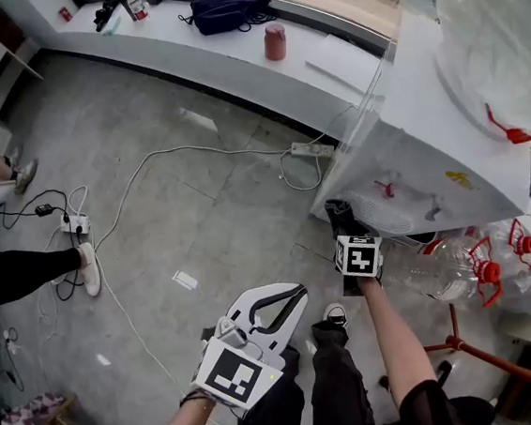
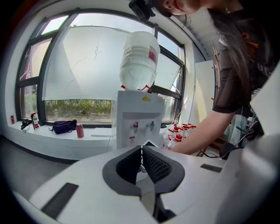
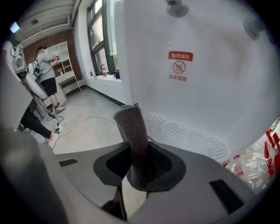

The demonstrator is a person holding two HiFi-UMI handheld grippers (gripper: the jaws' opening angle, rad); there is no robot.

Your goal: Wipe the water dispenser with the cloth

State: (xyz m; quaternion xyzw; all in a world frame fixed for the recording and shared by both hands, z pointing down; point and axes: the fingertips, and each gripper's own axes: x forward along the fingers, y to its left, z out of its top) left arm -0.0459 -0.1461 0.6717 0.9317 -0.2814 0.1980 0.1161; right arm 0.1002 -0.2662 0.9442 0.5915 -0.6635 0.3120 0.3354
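**Left gripper idle; cloth held at the dispenser's lower front**

Left gripper (image 2: 141, 149), nearest the head camera, has its jaws pressed together on nothing and hangs clear of the work. Right gripper (image 3: 138, 154) is clamped on a rolled dark grey cloth (image 3: 131, 127), whose free end stands just short of the water dispenser (image 1: 429, 157), beside the drip grille (image 3: 188, 133). Contact cannot be confirmed.

The dispenser stands on the floor below the window ledge's right end. A good wipe would likely lay the cloth's long side flat on the panel, keep the clamp firm, run overlapping strokes, and avoid the taps (image 2: 135, 126).

Counts:
- two grippers
- one cloth
- one dispenser
- two taps
- one inverted bottle (image 2: 140, 61)
- two power strips (image 1: 311, 150)
- several spare bottles (image 1: 460, 271) at the floor's right edge, number unclear
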